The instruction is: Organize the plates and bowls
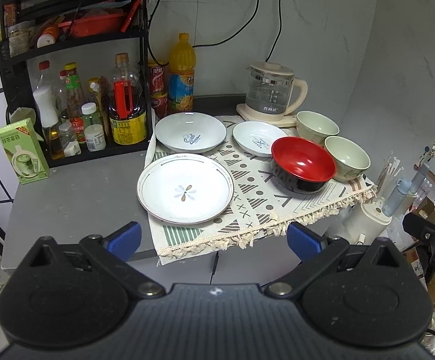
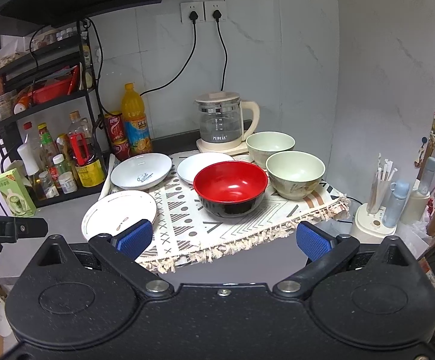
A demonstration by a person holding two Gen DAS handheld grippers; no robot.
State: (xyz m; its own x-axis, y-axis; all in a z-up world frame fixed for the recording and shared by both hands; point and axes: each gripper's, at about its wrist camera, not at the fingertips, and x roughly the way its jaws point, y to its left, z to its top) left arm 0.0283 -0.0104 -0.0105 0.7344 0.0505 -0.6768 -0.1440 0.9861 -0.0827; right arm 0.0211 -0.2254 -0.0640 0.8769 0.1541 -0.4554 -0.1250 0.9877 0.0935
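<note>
- Left claw (image 1: 214,240) hangs spread and empty off the tabletop's (image 1: 76,192) front edge
- Flower plate (image 1: 185,188) lies on the patterned cloth's (image 1: 256,204) front left corner, with a white dish (image 1: 190,132) behind it
- Smaller white dish (image 1: 257,138) sits mid-cloth toward the back edge
- Red bowl (image 2: 230,188) stands toward the cloth's front, two pale green bowls (image 2: 295,174) at its right edge, a glass kettle (image 2: 221,123) behind them
- Right claw (image 2: 224,238) is spread, holding nothing

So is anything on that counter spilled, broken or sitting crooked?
Nothing spilled or broken. Only the patterned cloth looks odd: it lies skewed, its fringed edge overhanging the counter's front, with the flower plate half off its left side.
</note>
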